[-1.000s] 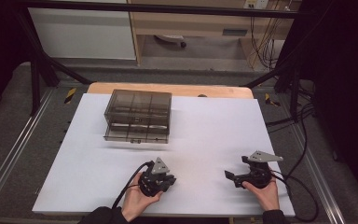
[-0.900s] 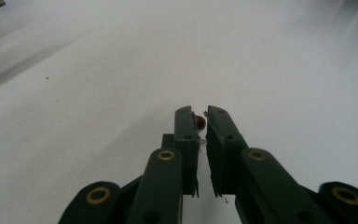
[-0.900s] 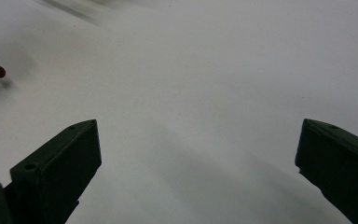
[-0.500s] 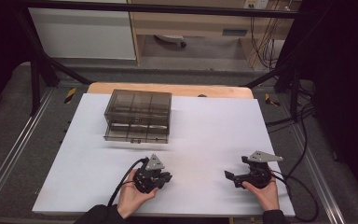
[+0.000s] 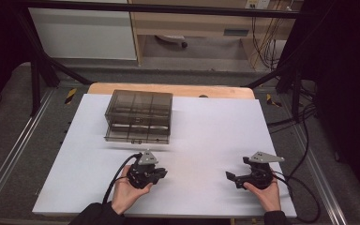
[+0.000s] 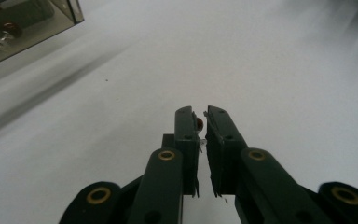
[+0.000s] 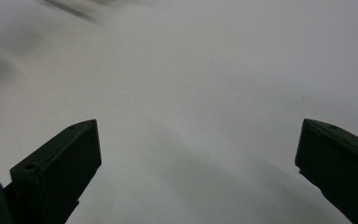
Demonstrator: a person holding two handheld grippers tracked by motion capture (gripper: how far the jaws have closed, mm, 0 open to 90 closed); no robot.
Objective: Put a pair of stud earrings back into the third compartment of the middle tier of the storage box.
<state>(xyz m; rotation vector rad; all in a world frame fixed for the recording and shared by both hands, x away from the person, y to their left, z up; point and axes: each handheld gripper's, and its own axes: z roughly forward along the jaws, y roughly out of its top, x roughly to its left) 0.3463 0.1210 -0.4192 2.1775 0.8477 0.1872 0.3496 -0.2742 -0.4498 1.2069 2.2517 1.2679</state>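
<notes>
Pinching a small red-headed pin (image 6: 199, 124) between its jaws, left gripper (image 6: 201, 114).

I work in what looks like a lab set up for recording. My worktop (image 5: 206, 140) is a white sheet on a wooden board, fenced by a black metal frame (image 5: 37, 70) with rails on the grey floor. On the far right, cables (image 5: 267, 33) hang by a pale wooden cabinet (image 5: 192, 23).

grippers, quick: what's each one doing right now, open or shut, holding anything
Left gripper: shut on a small red-headed pin pinched between its pads.
Right gripper: open, nothing between the jaws.
</notes>
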